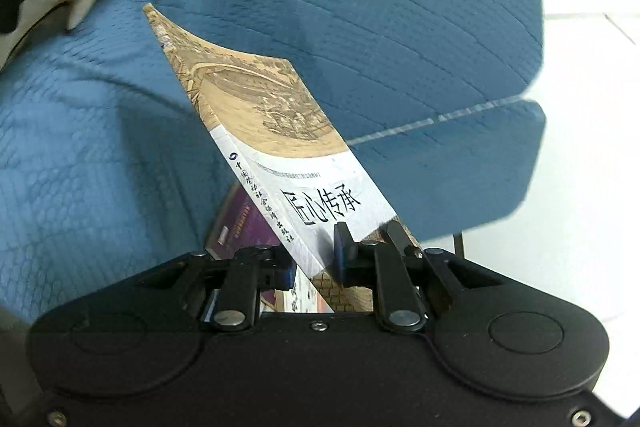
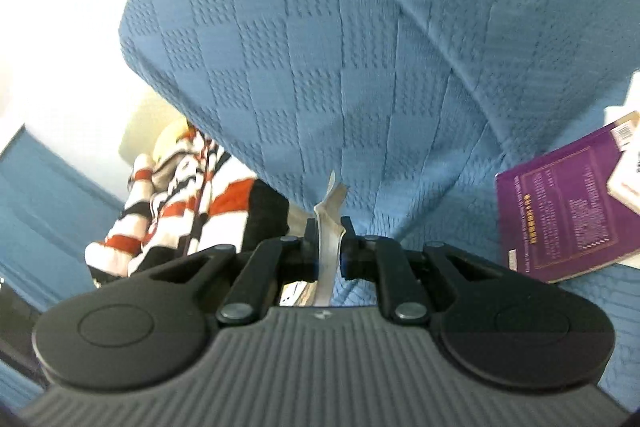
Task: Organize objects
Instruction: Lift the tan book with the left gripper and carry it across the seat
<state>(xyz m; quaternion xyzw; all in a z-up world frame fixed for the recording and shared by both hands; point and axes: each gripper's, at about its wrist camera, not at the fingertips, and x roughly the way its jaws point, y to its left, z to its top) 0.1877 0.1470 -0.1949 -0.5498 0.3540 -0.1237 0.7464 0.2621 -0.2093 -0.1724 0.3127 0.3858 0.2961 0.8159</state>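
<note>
1. Nearest in the left wrist view, the left gripper (image 1: 316, 259) has its jaws clamped on the lower corner of a thin book (image 1: 280, 147) with a grey and tan cover; the book slants up toward 11 o'clock, clear of the blue sofa cover (image 1: 400, 27) behind it.
2. Under that book, at about 7 o'clock of the grip, a purple book (image 1: 240, 223) peeks out on the cushion.
3. In the right wrist view the right gripper (image 2: 326, 247) is pinched on something thin and pale, seen edge-on (image 2: 328, 227); it looks like a sheet or a slim booklet, but which I cannot tell.
4. At 3 o'clock of the right gripper the purple book (image 2: 568, 211) rests on the sofa with a pale book (image 2: 626, 179) overlapping its upper corner.
5. At 9 to 10 o'clock, further off, a red, white and black striped garment (image 2: 176, 203) lies bunched.
6. The step looks like lifting items off the sofa for sorting. To do it well: hold both grips firm, since a thin book held by one corner will sag and swing; carry it level, keep the two loads apart, and set each down flat onto its stack before letting go.
</note>
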